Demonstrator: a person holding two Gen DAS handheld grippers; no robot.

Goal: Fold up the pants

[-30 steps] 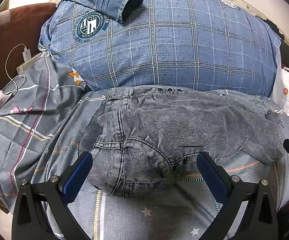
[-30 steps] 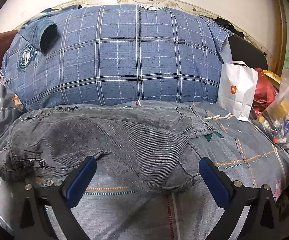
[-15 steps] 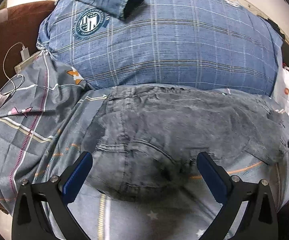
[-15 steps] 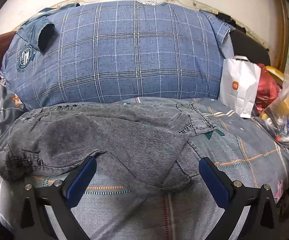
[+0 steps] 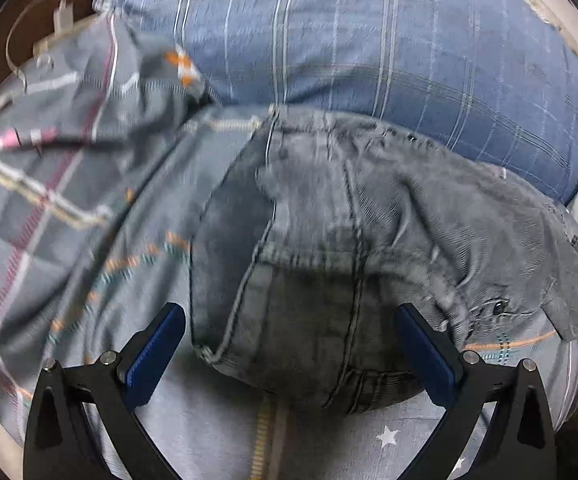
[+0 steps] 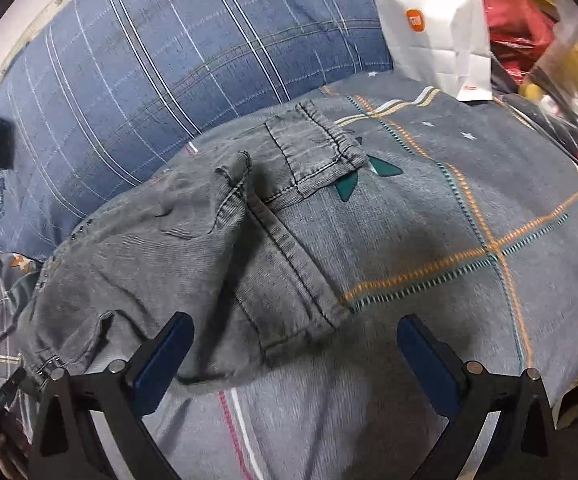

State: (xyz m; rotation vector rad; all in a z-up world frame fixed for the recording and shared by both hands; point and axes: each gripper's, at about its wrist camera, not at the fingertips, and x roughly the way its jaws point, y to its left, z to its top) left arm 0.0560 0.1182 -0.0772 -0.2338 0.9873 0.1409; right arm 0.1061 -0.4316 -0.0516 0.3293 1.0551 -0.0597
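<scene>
Grey denim pants (image 5: pixel 349 240) lie across a grey patterned bedsheet (image 5: pixel 69 240), folded lengthwise. In the left wrist view my left gripper (image 5: pixel 289 354) hangs open just above the waistband end, whose rounded edge lies between the blue pads (image 5: pixel 155 354). In the right wrist view the pants (image 6: pixel 193 248) stretch from lower left to the leg cuffs (image 6: pixel 317 148) at centre. My right gripper (image 6: pixel 295 360) stands open over the near cuff (image 6: pixel 301 320), holding nothing. Its left pad (image 6: pixel 161 360) sits close over the fabric edge.
A big blue plaid pillow (image 6: pixel 169 60) lies behind the pants. A white paper bag (image 6: pixel 433 24), a red bag (image 6: pixel 517 28) and plastic-wrapped clutter (image 6: pixel 569 72) crowd the far right. A white cable (image 5: pixel 21 40) lies at the far left.
Both grippers have dropped lower and closer to the pants. The left now looks down at the waistband end; the right has swung rightward over the cuffs. Both stay open.
</scene>
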